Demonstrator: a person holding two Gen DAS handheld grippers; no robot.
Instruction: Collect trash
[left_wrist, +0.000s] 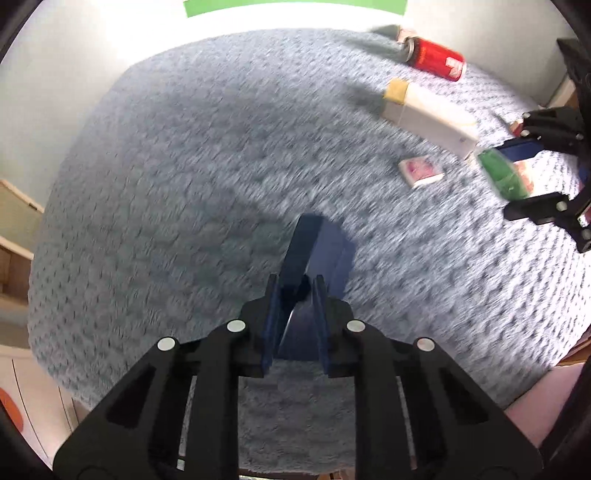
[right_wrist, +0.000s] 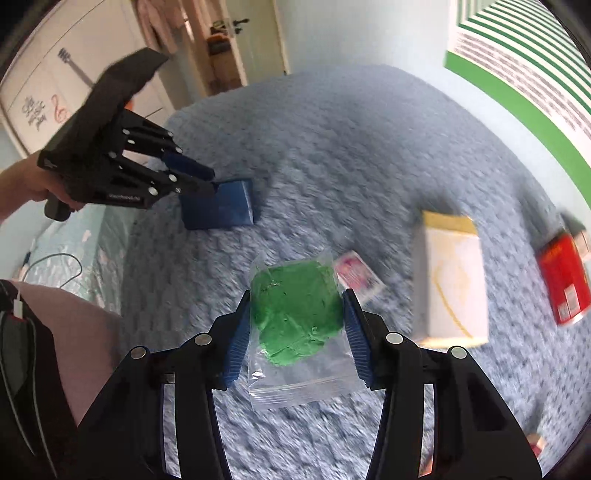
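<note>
Currently the left gripper (left_wrist: 295, 291) is clamping narrowly on a blue box (right_wrist: 221, 203), while the right gripper (right_wrist: 297, 325) is gripping a clear bag of green material (right_wrist: 299, 310). Both are hanging above the blue blanket (left_wrist: 166, 184). A white carton (right_wrist: 450, 280), a red can (right_wrist: 563, 280) and a small pink packet (right_wrist: 356, 275) are lying nearby on it.

Left gripper (left_wrist: 297, 291) pinches a dark blue box (left_wrist: 317, 254) over a blue-grey blanket (left_wrist: 166, 192). Well beyond it to the right lie a small pink packet (left_wrist: 421, 171), a white carton (left_wrist: 428, 112) and a red can (left_wrist: 437, 59).
</note>
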